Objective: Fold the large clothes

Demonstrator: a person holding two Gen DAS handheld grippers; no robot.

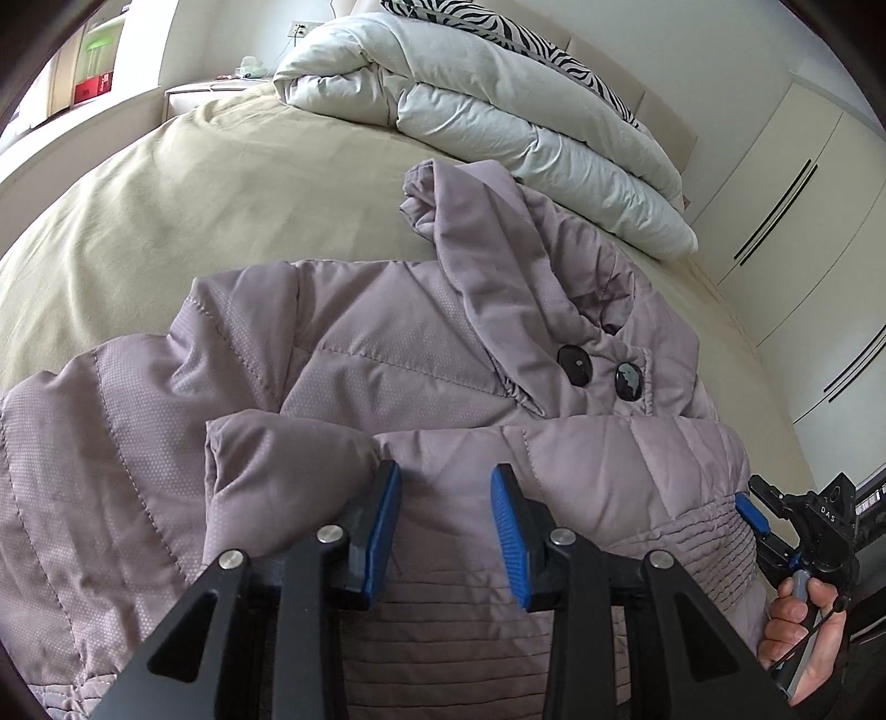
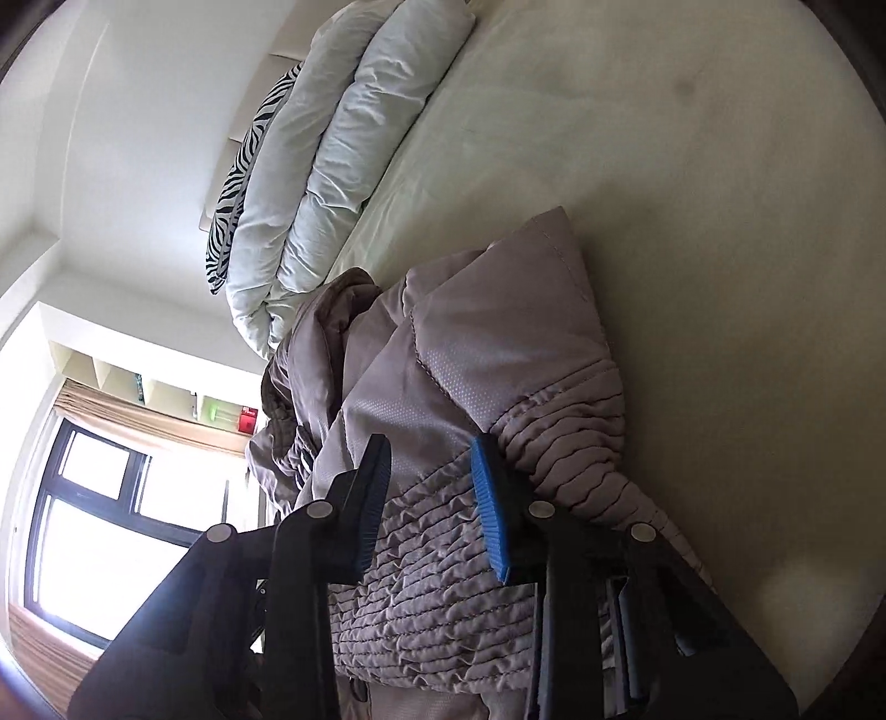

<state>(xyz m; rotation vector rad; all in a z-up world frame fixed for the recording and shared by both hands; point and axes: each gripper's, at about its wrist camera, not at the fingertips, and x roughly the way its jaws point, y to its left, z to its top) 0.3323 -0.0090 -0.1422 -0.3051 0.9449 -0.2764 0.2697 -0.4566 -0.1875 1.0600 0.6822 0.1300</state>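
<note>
A mauve quilted hooded jacket point(image 1: 387, 354) lies on the bed, hood toward the headboard, two black buttons at its collar, the bottom part folded up over the body. My left gripper point(image 1: 446, 498) is open, its blue-padded jaws spread just above the folded ribbed hem. My right gripper point(image 2: 429, 476) is open too, jaws either side of the jacket's point(image 2: 487, 343) ribbed hem at its right edge; it also shows in the left wrist view point(image 1: 758, 518) beside the jacket, held by a hand.
The bed has an olive-beige sheet point(image 1: 194, 183). A folded white duvet point(image 1: 498, 105) and a zebra-print pillow point(image 1: 498, 27) lie at the headboard. White wardrobe doors point(image 1: 803, 183) stand to the right; a nightstand point(image 1: 210, 94) and a window point(image 2: 94, 531) are on the far side.
</note>
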